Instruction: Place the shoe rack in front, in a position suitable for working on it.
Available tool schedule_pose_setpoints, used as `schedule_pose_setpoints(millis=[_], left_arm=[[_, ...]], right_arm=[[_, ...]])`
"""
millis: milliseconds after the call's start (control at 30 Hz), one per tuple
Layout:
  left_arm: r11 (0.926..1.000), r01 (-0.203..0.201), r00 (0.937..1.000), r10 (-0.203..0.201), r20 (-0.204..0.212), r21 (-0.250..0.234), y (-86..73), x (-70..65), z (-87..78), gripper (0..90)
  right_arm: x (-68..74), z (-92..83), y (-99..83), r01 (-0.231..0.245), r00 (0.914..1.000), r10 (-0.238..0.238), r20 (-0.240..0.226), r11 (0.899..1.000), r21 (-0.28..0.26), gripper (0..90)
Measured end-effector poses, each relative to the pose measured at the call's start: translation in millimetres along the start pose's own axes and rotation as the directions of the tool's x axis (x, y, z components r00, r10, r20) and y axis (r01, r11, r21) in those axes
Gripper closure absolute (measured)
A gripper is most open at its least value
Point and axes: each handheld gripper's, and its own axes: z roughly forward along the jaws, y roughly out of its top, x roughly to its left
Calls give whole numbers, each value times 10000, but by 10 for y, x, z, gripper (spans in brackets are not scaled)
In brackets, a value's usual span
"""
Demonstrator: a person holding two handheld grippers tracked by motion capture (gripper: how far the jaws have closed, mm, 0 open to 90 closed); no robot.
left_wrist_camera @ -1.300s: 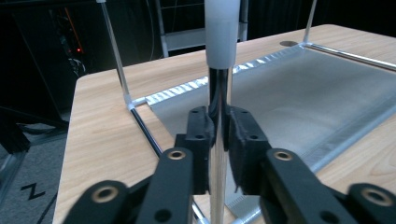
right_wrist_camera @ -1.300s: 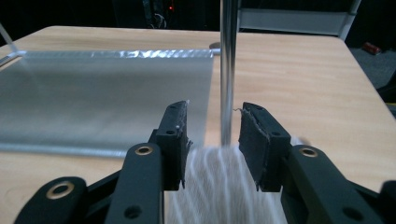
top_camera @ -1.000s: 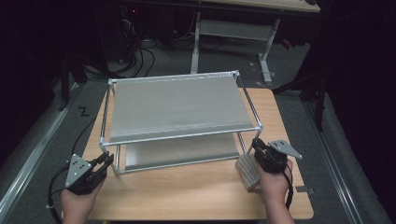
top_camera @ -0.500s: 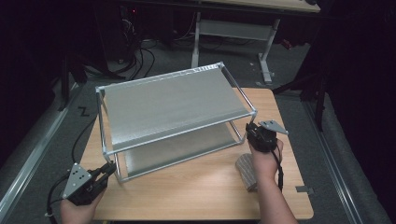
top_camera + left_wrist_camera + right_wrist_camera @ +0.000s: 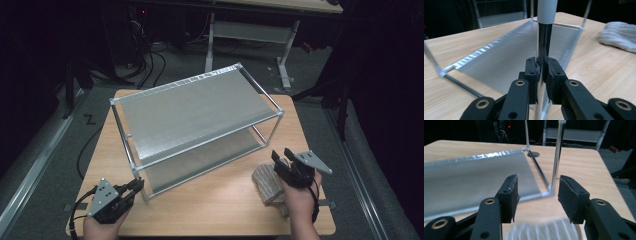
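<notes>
A: Item one, the metal rack (image 5: 200, 120): two shelves, four posts, standing skewed across the middle of the table (image 5: 225, 210), long axis running from the near-left corner toward the far-right corner.

B: Holds on it?

A: Left gripper (image 5: 134, 186), jaws together and clamped on the rack's near-left post (image 5: 545, 37), low down by the foot; the post rises upright straight between the pads. Right gripper (image 5: 281, 162): jaws apart, having just been opening, nothing pressed between them.

B: Where does the rack lie from the right one?

A: Just ahead. In the right gripper view the rack's near-right post (image 5: 556, 160) stands beyond the gap, a little toward one pad, not touched. The right hand is the nearer to that corner; the left is already engaged at its own.

B: Item two?

A: Folded striped cloth (image 5: 267, 182), flat near the table's near-right corner, directly under the right gripper and apart from the rack.

B: Judgement?

A: Any re-grip on the right turns on easing forward onto that post.
</notes>
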Motion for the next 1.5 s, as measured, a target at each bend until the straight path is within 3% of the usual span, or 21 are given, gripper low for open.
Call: schedule_pose_setpoints(millis=[267, 333, 533, 700, 967, 1500], left_arm=[[9990, -435, 9960, 430, 788, 50, 126, -303, 322, 798], [9988, -492, 9942, 484, 959, 50, 154, -373, 398, 797], [9985, -541, 9890, 544, 1376, -62, 181, -553, 509, 797], [9988, -485, 9878, 496, 1479, -109, 148, -587, 461, 798], [9993, -349, 9887, 368, 1454, -153, 28, -553, 199, 798], [9996, -258, 9861, 274, 1638, -120, -16, -609, 104, 776]], right_arm=[[-146, -256, -292, -129, 9982, 135, 584, 9999, -104, 436], [-181, -268, -439, -357, 9974, 356, 630, 9994, 5, 414], [-245, -284, -559, -695, 9965, 681, 494, 9972, 272, 398], [-258, -318, -558, -819, 9959, 813, 405, 9965, 142, 397], [-166, -290, -557, -647, 9975, 638, 303, 9975, 293, 396], [-159, -248, -597, -643, 9978, 631, 215, 9961, 602, 388]])
